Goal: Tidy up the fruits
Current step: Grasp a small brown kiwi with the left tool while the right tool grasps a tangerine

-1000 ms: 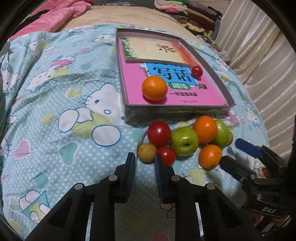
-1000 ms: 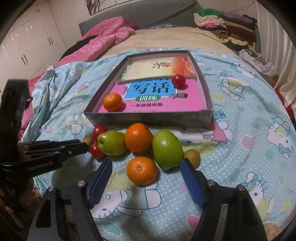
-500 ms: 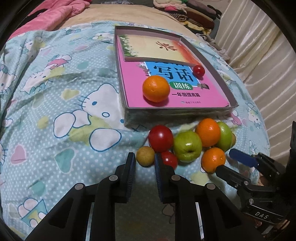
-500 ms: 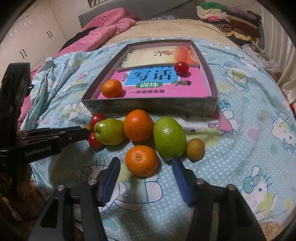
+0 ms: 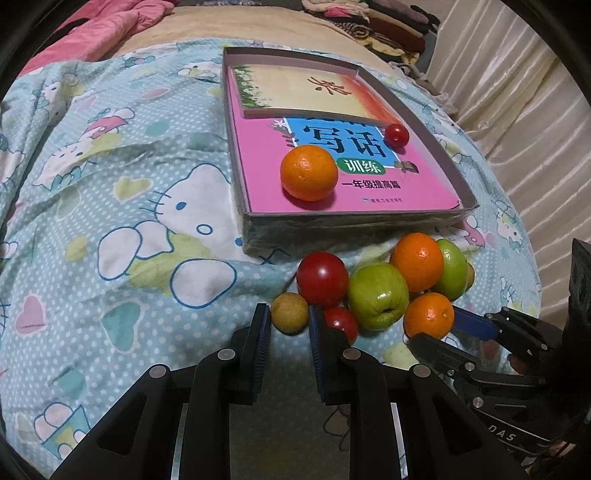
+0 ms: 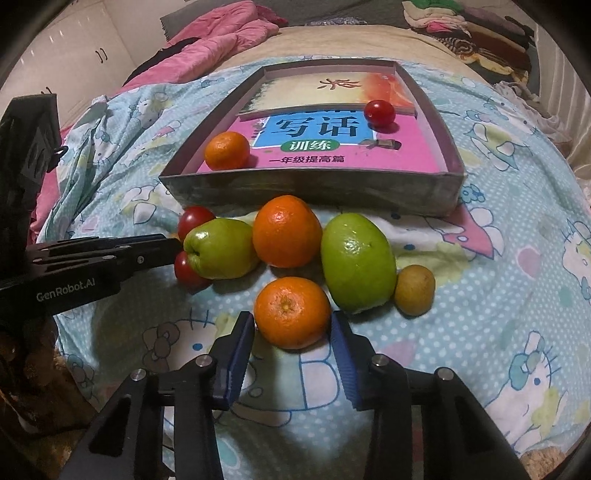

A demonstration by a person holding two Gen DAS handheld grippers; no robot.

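A grey box (image 5: 347, 221) lined with a pink book holds an orange (image 5: 309, 172) and a small tomato (image 5: 396, 135). In front of it lies a fruit cluster: tomatoes, green fruits, oranges. My left gripper (image 5: 288, 320) is open, its fingers either side of a small tan fruit (image 5: 290, 313), not closed on it. My right gripper (image 6: 292, 325) is open, its pads flanking the nearest orange (image 6: 291, 312). Behind that lie a green mango-like fruit (image 6: 357, 261), another orange (image 6: 286, 231), a green apple-like fruit (image 6: 218, 248) and a second tan fruit (image 6: 414, 290).
The fruit lies on a Hello Kitty bedspread (image 5: 110, 206). Pink bedding (image 6: 221, 48) and folded clothes (image 6: 461, 26) lie at the back. A curtain (image 5: 517, 92) hangs on the right. The bed's edge is near the right gripper.
Both grippers moved forward to the fruit. The left fingers now flank the tan fruit. The right jaws narrowed around the near orange.
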